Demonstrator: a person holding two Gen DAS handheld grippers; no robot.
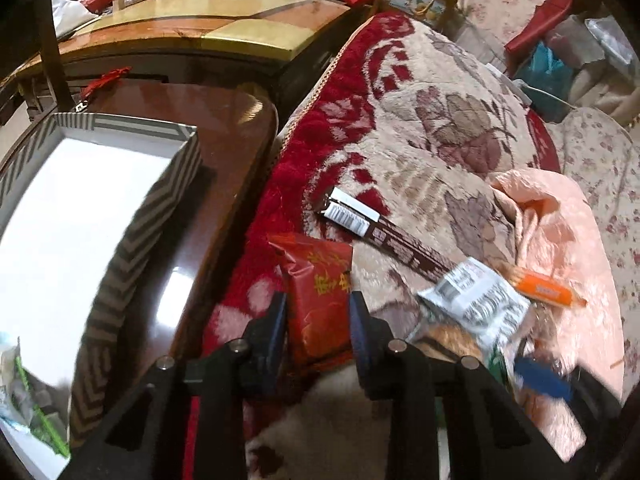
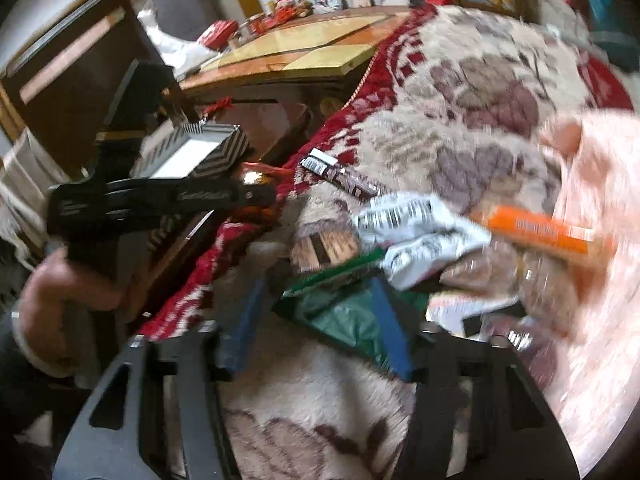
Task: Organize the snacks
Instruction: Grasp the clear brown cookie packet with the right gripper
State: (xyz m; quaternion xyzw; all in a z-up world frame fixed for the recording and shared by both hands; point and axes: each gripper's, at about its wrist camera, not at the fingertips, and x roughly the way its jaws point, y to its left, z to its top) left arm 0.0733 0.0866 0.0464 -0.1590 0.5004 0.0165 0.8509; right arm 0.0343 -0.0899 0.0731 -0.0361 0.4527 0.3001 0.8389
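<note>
My left gripper [image 1: 318, 300] is shut on a red snack packet [image 1: 320, 288] above the red and beige blanket [image 1: 440, 120]. A striped box [image 1: 132, 224] with a white inside stands on the dark wooden table to its left. A long brown bar [image 1: 384, 236], a white packet [image 1: 476, 300] and an orange stick [image 1: 544, 286] lie on the blanket. My right gripper [image 2: 320, 300] is open around a green packet [image 2: 340, 312]. The white packet [image 2: 412, 232], orange stick [image 2: 544, 232], brown bar [image 2: 340, 176] and box [image 2: 196, 152] show in the right wrist view.
A snack bag [image 1: 24, 400] lies in the box's near corner. A pink cloth [image 1: 568, 240] lies on the blanket at right. A yellow and orange cabinet top [image 1: 224, 20] with red items stands behind. The left gripper's body [image 2: 152, 200] shows in the right wrist view.
</note>
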